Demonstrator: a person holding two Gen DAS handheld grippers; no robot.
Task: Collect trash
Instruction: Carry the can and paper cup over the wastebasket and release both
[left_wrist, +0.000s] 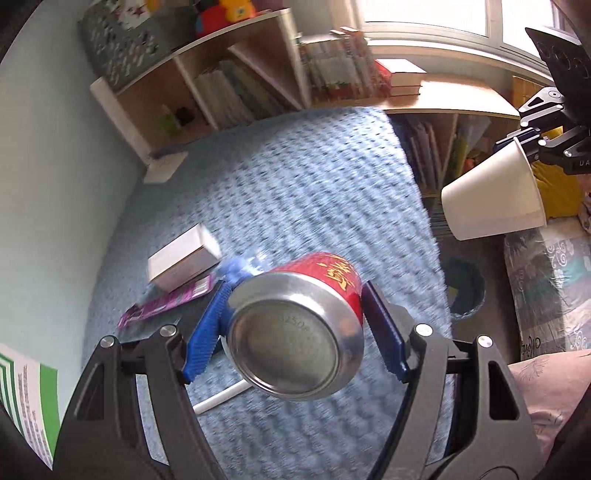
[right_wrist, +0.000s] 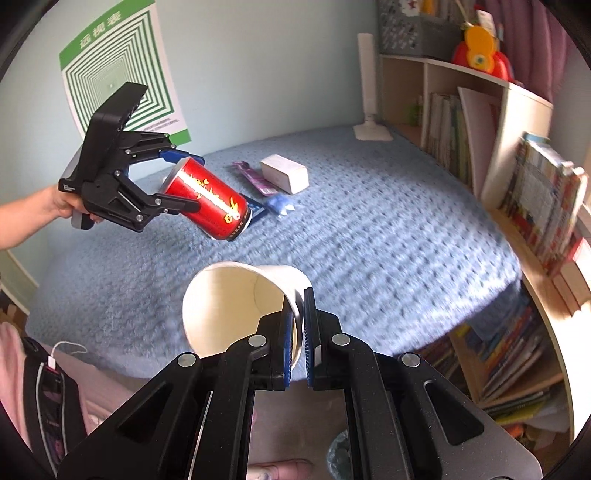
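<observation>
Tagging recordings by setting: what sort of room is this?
Probably a bedroom or child's room at home: a bed with a blue knitted blanket, a bookshelf crammed with books, and toys on top.

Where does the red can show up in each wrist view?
Left wrist: red can low and central, base toward the camera, clamped in the left gripper.
Right wrist: can upper left, tilted, held above the blue blanket.
Shared landmark: white box lying on the blanket beyond the can.
</observation>
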